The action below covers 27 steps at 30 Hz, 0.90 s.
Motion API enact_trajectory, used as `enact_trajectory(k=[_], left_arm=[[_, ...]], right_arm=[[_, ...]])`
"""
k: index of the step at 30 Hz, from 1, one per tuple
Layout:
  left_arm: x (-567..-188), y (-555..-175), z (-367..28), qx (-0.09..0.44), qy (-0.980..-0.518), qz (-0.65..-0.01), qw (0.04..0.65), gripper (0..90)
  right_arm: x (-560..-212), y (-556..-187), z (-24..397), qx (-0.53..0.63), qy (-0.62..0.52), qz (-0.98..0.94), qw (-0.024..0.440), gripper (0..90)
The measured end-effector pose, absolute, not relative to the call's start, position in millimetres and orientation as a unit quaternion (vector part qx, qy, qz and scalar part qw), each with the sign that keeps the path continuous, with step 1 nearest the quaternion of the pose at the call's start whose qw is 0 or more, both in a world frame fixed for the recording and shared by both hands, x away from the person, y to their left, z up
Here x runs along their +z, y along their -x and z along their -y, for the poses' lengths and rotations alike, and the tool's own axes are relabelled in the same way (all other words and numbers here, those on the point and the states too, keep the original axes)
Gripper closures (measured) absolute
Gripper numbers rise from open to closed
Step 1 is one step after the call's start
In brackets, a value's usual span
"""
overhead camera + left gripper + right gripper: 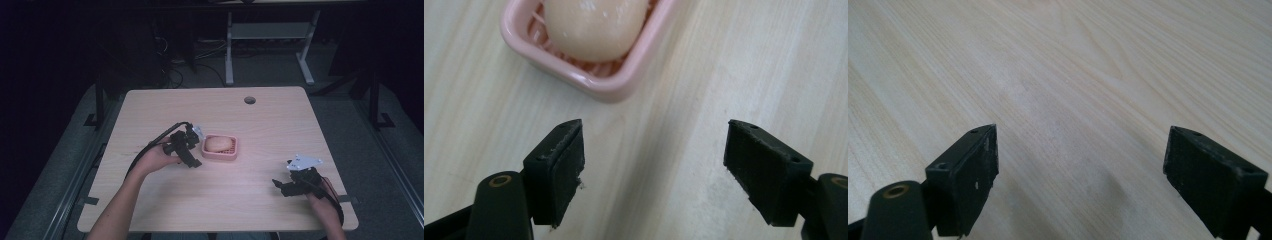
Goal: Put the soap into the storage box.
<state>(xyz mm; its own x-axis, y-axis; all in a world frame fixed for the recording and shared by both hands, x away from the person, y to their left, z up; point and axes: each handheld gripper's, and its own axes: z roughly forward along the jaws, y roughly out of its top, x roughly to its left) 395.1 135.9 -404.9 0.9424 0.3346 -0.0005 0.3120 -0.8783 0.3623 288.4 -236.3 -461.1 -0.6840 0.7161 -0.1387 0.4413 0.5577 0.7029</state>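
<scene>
Soap [218,144], a pale rounded bar, lay in the pink soap dish [231,154] near the middle of the wooden table [260,125]; we saw it take up most of the dish, resting on the ribbed floor inside the raised rim. In the left gripper view the dish [609,87] sat just ahead of our left gripper [654,155], whose jaws stood wide apart over bare wood and held nothing, close to the dish but not touching it. From above, that left gripper [187,147] was just beside the dish's left edge. Our right gripper [287,186] was well apart, near the table's front right corner, and its jaws [1080,180] were likewise wide, with only wood grain between them.
</scene>
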Motion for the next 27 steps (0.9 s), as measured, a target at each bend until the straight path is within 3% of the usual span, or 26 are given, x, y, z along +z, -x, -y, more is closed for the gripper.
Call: enact_trajectory(k=[27], left_arm=[[-415.8,-360.7,-169.7,0.027,-0.962,-0.185,0.199,22.5]], right_arm=[[-461.9,-287.9,238.0,0.322,-0.347,-0.854,0.215,13.8]])
